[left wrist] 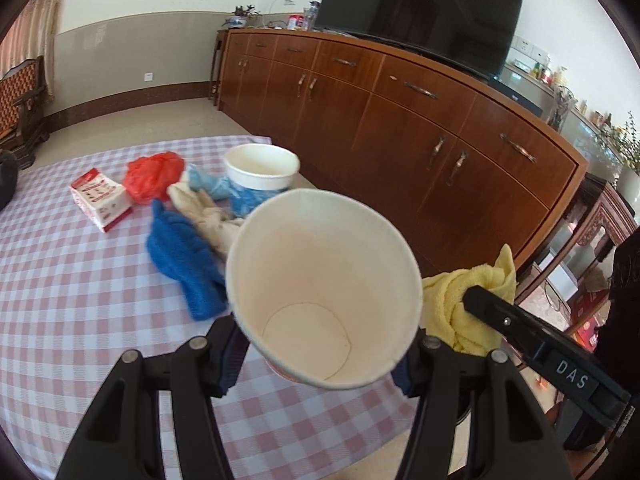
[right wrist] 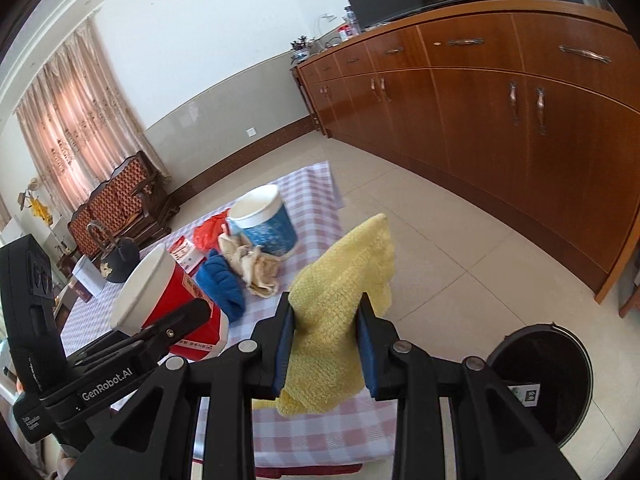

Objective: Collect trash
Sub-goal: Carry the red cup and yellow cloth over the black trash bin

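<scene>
My left gripper (left wrist: 320,344) is shut on a red paper cup (left wrist: 324,304) with a white inside, held above the checked table's near edge; the cup also shows in the right wrist view (right wrist: 176,312). My right gripper (right wrist: 326,340) is shut on a yellow cloth (right wrist: 340,308), held above the table edge; the cloth also shows in the left wrist view (left wrist: 468,304). On the table lie a blue cloth (left wrist: 184,264), a beige rag (left wrist: 208,208), a red plastic bag (left wrist: 154,174), a small red-and-white carton (left wrist: 100,198) and a blue-and-white paper tub (left wrist: 260,172).
A dark round bin (right wrist: 548,380) stands on the tiled floor at the lower right, beside the table (right wrist: 320,432). A long wooden sideboard (left wrist: 400,120) with a TV runs along the wall. A black kettle (right wrist: 118,258) and a box sit at the table's far left.
</scene>
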The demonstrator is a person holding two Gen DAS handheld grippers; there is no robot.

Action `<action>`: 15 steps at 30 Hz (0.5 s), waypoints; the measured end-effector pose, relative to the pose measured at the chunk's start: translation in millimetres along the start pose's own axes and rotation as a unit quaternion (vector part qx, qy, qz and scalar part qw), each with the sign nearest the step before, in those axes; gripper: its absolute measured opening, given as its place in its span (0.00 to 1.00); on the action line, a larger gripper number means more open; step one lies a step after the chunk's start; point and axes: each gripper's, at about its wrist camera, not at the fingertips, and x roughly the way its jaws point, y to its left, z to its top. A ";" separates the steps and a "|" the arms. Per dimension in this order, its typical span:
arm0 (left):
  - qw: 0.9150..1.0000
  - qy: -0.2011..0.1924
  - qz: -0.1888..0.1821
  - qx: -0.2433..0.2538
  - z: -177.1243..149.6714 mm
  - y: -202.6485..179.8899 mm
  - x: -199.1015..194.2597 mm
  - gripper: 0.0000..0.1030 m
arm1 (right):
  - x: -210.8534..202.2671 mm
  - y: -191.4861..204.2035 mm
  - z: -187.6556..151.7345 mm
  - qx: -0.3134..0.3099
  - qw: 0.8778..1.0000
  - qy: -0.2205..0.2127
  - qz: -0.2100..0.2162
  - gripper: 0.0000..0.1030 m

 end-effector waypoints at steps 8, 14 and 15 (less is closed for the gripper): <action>0.995 0.047 -0.076 0.050 -15.2 -89.4 43.8 0.58 | -38.7 -102.5 -15.6 0.066 0.994 -0.006 -0.088 0.31; 0.986 0.093 -0.110 0.078 -35.8 -145.3 82.7 0.58 | -56.0 -180.9 -39.0 0.120 0.981 0.011 -0.151 0.30; 0.985 0.100 -0.113 0.082 -40.5 -151.9 88.0 0.58 | -57.1 -190.9 -42.5 0.129 0.979 0.015 -0.156 0.30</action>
